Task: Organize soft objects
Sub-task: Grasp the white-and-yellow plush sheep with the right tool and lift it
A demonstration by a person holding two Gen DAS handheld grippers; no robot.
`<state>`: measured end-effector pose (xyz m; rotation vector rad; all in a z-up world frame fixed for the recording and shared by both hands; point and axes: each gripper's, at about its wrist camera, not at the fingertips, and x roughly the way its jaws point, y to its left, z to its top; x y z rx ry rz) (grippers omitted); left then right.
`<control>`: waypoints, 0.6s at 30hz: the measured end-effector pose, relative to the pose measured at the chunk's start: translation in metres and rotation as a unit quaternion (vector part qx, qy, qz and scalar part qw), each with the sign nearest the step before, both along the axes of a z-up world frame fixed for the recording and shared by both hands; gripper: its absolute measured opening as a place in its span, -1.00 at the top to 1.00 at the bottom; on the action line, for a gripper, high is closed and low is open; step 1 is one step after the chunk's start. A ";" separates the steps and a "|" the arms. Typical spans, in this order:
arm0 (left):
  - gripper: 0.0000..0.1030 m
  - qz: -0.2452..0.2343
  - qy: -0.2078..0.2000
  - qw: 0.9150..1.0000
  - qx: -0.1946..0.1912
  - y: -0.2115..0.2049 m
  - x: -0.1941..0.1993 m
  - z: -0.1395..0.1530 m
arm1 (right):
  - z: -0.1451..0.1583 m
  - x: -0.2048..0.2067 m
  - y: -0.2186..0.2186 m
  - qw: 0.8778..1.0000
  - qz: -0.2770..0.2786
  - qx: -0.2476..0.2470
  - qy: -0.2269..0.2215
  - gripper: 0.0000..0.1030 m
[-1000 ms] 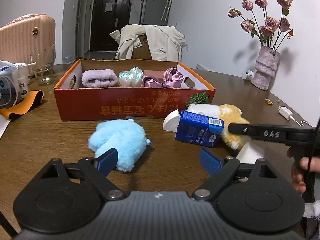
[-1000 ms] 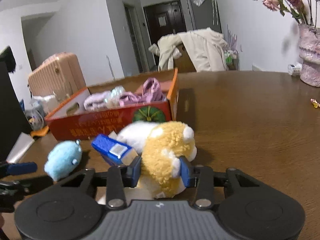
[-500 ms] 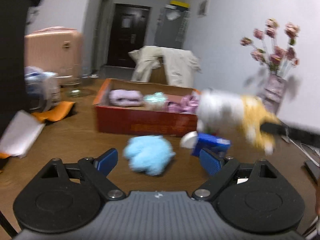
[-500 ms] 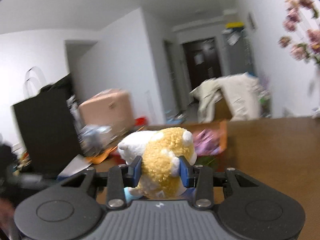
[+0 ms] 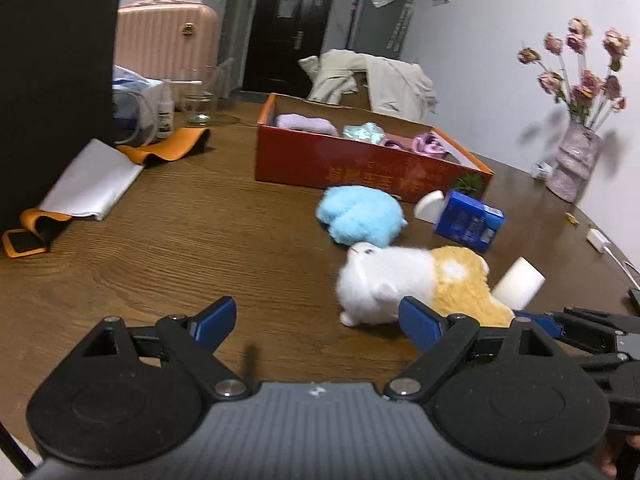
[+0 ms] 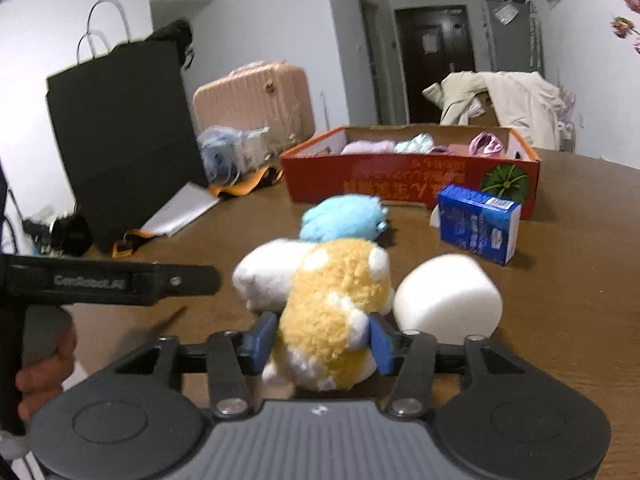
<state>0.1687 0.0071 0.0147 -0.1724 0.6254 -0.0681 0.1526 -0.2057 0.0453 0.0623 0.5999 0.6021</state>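
At the far left of the wooden table (image 5: 168, 240) a tall black bag (image 6: 120, 132) is standing, with a grey folded sheet (image 5: 92, 184) and an orange strap (image 5: 168, 148) lying at its foot, and a pink suitcase (image 5: 166, 46) is sitting behind them. The left gripper (image 5: 316, 320) is hovering over bare wood with its blue pads wide apart and nothing between them. Further right, the orange cardboard box (image 5: 360, 168) is sitting toward the back of the table, holding a lilac cloth (image 5: 304, 123), a pale mint bundle (image 5: 362, 132) and pink fabric (image 5: 430, 145). In front of the box a light blue plush (image 5: 360, 216) is lying on the wood, with a blue carton (image 5: 468, 220) near it on the right. Nearer the cameras, the white and yellow plush toy (image 5: 412, 284) is resting on the table just in front of the blue one. The right gripper (image 6: 322, 340) is sitting around its yellow rear, and its jaws are opening; the blue pads are standing at the edges of the fluff, no longer squeezing it in. A white foam roll (image 6: 448, 296) is lying just beside the toy on its right. At the far right a vase of dried pink flowers (image 5: 576, 128) is standing by the wall.
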 end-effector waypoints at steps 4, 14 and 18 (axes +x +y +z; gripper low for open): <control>-0.27 0.007 0.015 1.000 -0.021 0.007 0.013 -0.013 | -0.003 -0.020 0.012 1.000 0.028 0.006 0.010 -0.19; -0.43 0.055 -0.021 0.998 -0.038 0.054 0.000 -0.002 | 0.024 -0.041 0.017 0.994 0.031 0.077 -0.064 -0.13; -0.42 -0.017 -0.033 0.995 -0.093 0.052 -0.017 -0.004 | 0.019 -0.004 0.005 0.996 -0.034 0.075 -0.017 -0.18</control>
